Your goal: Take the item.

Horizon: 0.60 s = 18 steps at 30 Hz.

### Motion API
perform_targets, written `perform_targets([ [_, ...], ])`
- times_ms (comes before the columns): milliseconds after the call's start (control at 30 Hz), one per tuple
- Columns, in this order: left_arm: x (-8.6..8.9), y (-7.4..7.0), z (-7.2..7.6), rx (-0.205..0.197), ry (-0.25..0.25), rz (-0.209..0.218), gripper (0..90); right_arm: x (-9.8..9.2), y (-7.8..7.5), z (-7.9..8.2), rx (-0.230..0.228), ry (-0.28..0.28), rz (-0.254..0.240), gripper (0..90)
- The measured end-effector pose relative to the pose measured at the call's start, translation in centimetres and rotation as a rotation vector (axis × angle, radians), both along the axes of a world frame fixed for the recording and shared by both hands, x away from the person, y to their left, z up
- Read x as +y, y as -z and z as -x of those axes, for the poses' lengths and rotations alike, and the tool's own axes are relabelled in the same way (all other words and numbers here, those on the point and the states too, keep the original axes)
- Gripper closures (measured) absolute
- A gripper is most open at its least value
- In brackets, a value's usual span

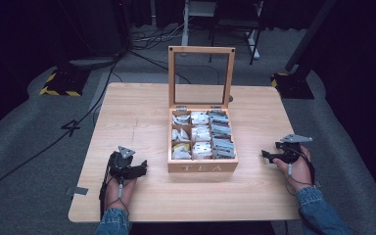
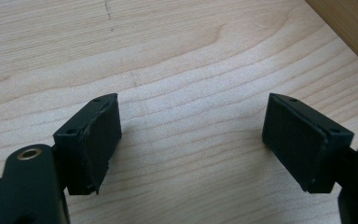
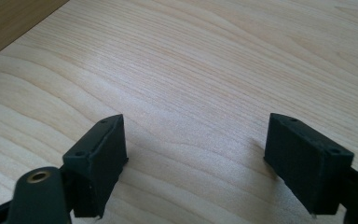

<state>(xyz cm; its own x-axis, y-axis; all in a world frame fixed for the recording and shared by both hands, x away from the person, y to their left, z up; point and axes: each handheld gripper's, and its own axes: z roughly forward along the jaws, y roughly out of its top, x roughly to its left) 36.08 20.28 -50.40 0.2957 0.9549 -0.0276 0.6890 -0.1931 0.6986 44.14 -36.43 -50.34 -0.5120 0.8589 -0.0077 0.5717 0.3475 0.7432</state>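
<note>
Open wooden tea box [image 1: 202, 165] at the middle of the pale wooden bench [image 1: 137, 117], a hand-held gripper resting either side.

Its glass-paned lid [image 1: 201, 77] stands upright at the far edge, the "TEA" front facing the person, long axis running away from them; packets fill its compartments. The left hand-held gripper [image 1: 138, 169] [image 2: 191, 140] and right hand-held gripper [image 1: 268, 155] [image 3: 196, 156] lie well apart on bare wood, jaws spread wide, nothing between them, each pointing inward toward the box.
</note>
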Motion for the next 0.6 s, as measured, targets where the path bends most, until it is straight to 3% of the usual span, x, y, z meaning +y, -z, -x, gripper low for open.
perform_targets([
  [133,0.0,0.0,0.0,0.000,-0.001,0.001,20.1,0.0,0.0,0.0,-0.001,-0.002,-0.001,22.8],
  [200,-0.1,0.0,-0.1,-0.003,-0.005,0.000,20.1,0.1,0.0,0.1,-0.004,-0.009,-0.006,27.1],
  [233,-0.1,0.0,-0.1,0.001,-0.004,0.003,20.0,0.0,-0.1,0.3,-0.010,-0.027,-0.016,36.6],
  [333,0.0,0.0,-0.2,0.004,-0.003,0.001,20.1,-0.1,-0.2,0.5,-0.009,-0.032,-0.036,37.8],
  [467,0.0,0.0,-0.5,0.000,-0.001,0.003,20.1,-0.4,-1.4,1.1,-0.042,-0.022,-0.093,39.9],
  [600,0.0,0.0,-0.5,0.001,-0.001,0.002,20.0,-0.4,-2.7,1.5,-0.066,-0.032,-0.119,40.2],
])
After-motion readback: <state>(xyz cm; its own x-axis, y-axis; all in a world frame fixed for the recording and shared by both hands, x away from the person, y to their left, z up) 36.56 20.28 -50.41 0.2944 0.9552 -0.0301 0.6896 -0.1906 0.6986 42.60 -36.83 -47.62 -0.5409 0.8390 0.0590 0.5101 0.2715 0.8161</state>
